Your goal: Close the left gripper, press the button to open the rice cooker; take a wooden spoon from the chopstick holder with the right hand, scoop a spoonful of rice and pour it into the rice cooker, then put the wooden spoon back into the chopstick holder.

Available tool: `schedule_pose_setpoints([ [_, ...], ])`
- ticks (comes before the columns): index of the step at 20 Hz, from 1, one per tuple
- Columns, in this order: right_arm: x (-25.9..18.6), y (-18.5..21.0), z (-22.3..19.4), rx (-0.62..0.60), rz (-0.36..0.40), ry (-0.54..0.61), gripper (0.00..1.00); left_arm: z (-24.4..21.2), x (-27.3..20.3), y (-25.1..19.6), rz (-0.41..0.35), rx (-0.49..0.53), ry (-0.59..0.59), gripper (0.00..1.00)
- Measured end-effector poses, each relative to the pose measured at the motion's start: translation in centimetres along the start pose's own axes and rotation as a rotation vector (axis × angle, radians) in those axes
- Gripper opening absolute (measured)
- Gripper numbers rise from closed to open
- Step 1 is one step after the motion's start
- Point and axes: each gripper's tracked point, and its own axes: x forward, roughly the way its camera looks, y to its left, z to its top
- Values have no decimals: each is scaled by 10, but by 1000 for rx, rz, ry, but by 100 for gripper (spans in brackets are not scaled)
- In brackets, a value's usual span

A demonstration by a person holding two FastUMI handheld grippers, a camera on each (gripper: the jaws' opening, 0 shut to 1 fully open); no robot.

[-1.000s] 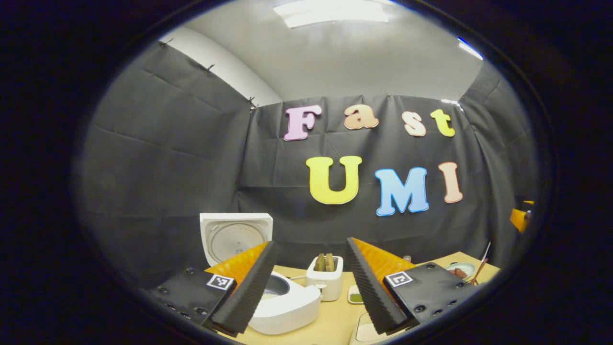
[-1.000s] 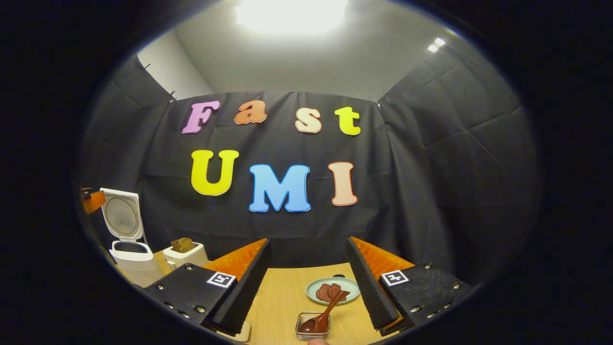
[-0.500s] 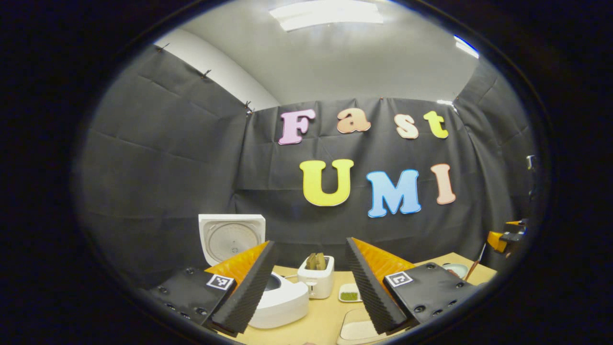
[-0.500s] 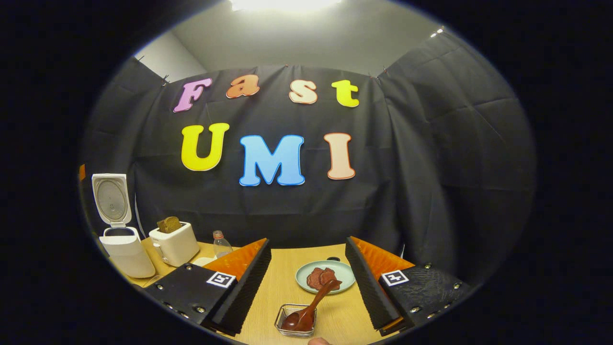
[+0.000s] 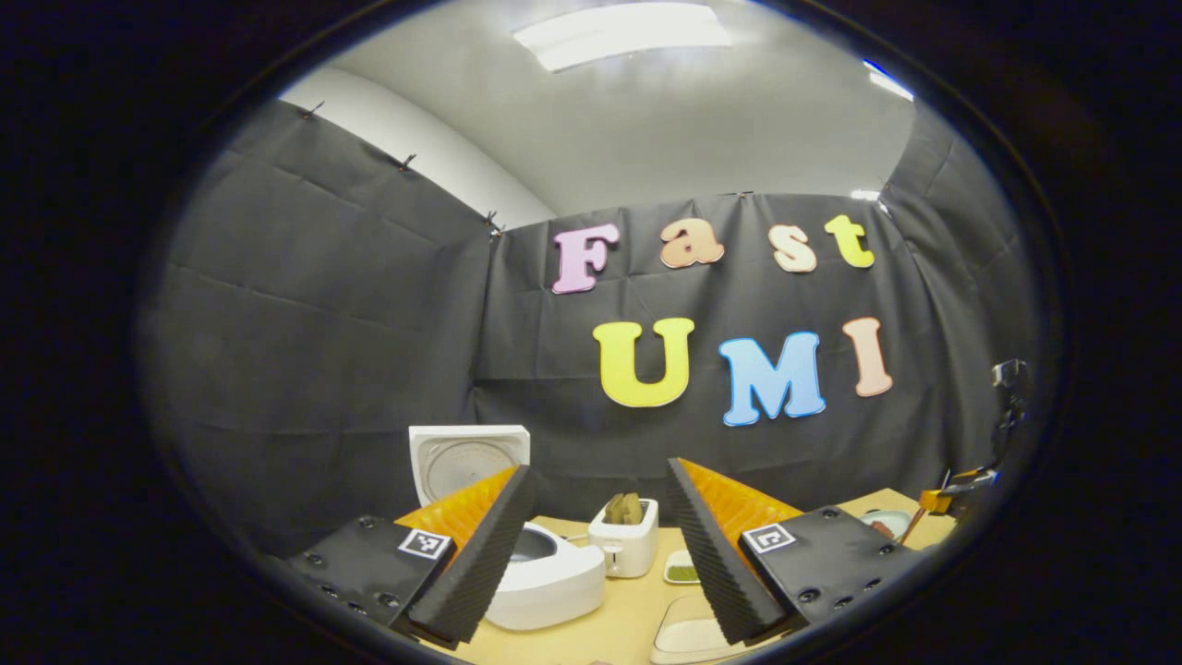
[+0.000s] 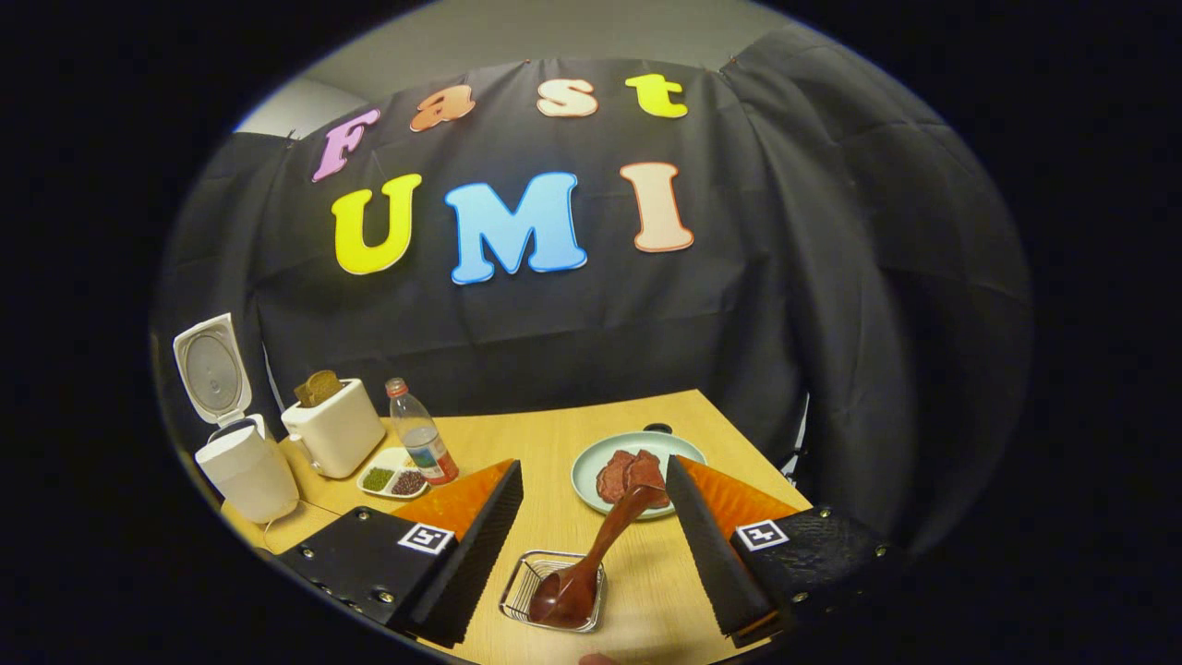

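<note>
Your right gripper [image 6: 591,545] has tipped down toward the table [image 6: 554,443] over the last second, so the wooden spoon [image 6: 591,559] now sits squarely between its fingers rather than at the bottom edge of the right gripper view. The jaws are spread wide with nothing between them touching; the spoon's handle end lies close to the right-hand finger, but I see no contact. Take the spoon as your landmark: its bowl rests in the wire chopstick holder [image 6: 526,582], its handle leans up and away toward the plate [image 6: 586,471] just beyond it, which carries reddish slices. Far to the left of the spoon stand the bottle [image 6: 420,443], the small two-part dish [image 6: 388,480], the toaster [image 6: 332,429], and furthest off the rice cooker [image 6: 242,471], its lid [image 6: 211,369] standing open

That open lid tells you the button press is done. Your left gripper [image 5: 591,554] has drifted slightly and is parked with its jaws spread apart, empty, the rice cooker just behind its left-hand finger and the toaster framed in the gap. At the right edge of the left gripper view your other gripper shows lower than it did a second ago

So the step in hand is the spoon pick-up. I judge you need to come down a little further, centre the handle between the fingers, and pinch above the holder's rim, or the wire basket may lift or tip with it
</note>
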Motion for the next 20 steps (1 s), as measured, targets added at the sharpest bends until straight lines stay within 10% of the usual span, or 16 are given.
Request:
schedule_pose_setpoints([
  [9, 32, -1, -58, 80, 80, 220, 95, 3, -31, -6, 65, 38, -4, 99],
  [17, 46, 1, -80, 177, 88, 338, 50, -9, -43, 11, 136, 46, 30, 95],
  [20, 45, 5, -84, 186, 114, 366, 49, -11, -47, 13, 145, 43, 40, 99],
])
